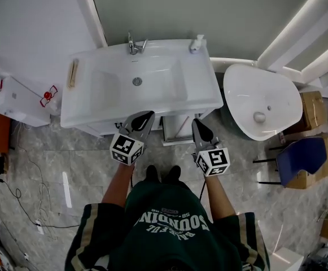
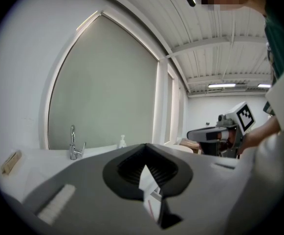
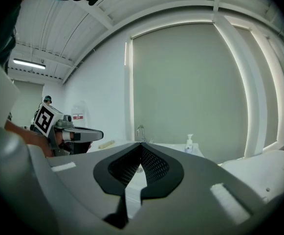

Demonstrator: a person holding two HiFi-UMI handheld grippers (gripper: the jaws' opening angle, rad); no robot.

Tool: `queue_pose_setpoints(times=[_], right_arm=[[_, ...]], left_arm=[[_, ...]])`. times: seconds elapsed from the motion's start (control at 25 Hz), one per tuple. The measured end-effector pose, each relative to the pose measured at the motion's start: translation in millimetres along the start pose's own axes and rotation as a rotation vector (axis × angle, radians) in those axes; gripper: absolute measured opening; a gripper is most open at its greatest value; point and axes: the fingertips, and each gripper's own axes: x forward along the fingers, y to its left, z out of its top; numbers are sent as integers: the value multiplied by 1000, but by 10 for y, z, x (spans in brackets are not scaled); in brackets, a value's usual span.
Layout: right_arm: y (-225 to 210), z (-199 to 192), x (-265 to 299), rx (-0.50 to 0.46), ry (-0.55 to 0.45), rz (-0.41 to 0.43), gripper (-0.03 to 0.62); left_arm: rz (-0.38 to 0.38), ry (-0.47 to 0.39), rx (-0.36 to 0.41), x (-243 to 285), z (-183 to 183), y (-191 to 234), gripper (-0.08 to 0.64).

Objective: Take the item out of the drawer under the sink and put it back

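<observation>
A white sink (image 1: 152, 103) with a chrome tap (image 1: 134, 45) stands in front of me, and the white cabinet (image 1: 175, 130) beneath it shows only as a narrow strip. No open drawer or loose item is in sight. My left gripper (image 1: 143, 119) is held up at the sink's front edge with its jaws together; in its own view the left gripper (image 2: 146, 155) shows only a white sliver in the slit. My right gripper (image 1: 200, 127) hovers level with it to the right, and in its own view the right gripper (image 3: 142, 151) is likewise shut and empty.
A soap dispenser (image 1: 196, 43) and a wooden brush (image 1: 72, 73) sit on the sink top. A white oval fixture (image 1: 262, 103) stands right of the sink, with a blue chair (image 1: 302, 160) and cardboard boxes (image 1: 313, 109) beyond. Cables (image 1: 22, 191) trail over the tiled floor at left.
</observation>
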Motion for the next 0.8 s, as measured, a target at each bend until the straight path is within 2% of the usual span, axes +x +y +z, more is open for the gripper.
queue_pose_setpoints(times=[0.28, 0.48, 0.8], right_arm=[[-238, 7, 13, 8, 4, 6, 2], [-423, -112, -23, 27, 21, -8, 2], [-738, -646, -190, 86, 94, -62, 2]], left_arm=[[-16, 27, 9, 217, -34, -125, 49], [-55, 68, 11, 431, -158, -244, 49], [-160, 217, -5, 809, -821, -571, 49]])
